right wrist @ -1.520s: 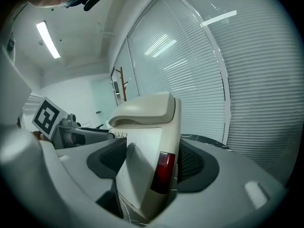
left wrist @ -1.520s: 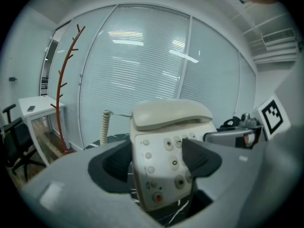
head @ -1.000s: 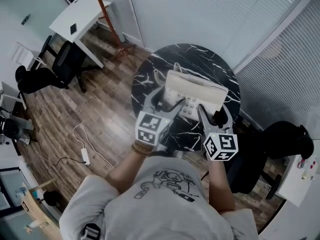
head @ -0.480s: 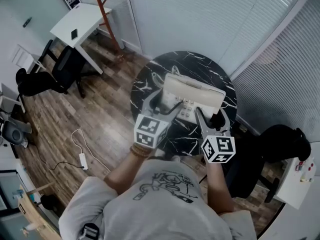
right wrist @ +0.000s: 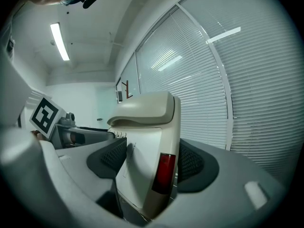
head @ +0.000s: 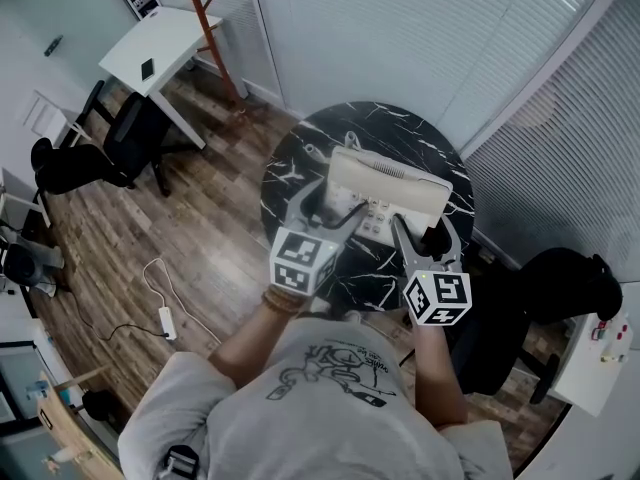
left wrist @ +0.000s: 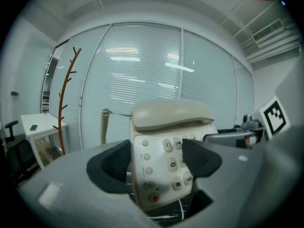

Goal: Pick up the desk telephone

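The beige desk telephone (head: 390, 190) hangs tilted over the round black marble table (head: 400, 128), its handset resting on top. My left gripper (head: 338, 200) is shut on its left, keypad side. In the left gripper view the dark pads (left wrist: 114, 165) press on the telephone (left wrist: 164, 141), one at its edge and one over the keys. My right gripper (head: 420, 230) is shut on the right side. In the right gripper view that edge of the telephone (right wrist: 147, 146), with its red panel (right wrist: 164, 172), sits between the pads. A coiled cord (left wrist: 104, 127) hangs at the back left.
Glass walls with blinds stand just behind the table. A red coat stand (head: 205, 28) and a white desk (head: 160, 43) are at the far left, with black office chairs (head: 130, 128) beside them. Another black chair (head: 560, 278) is at the right. A power strip (head: 165, 320) lies on the wood floor.
The head view has shifted slightly. Both grippers and the telephone keep the same hold and place.
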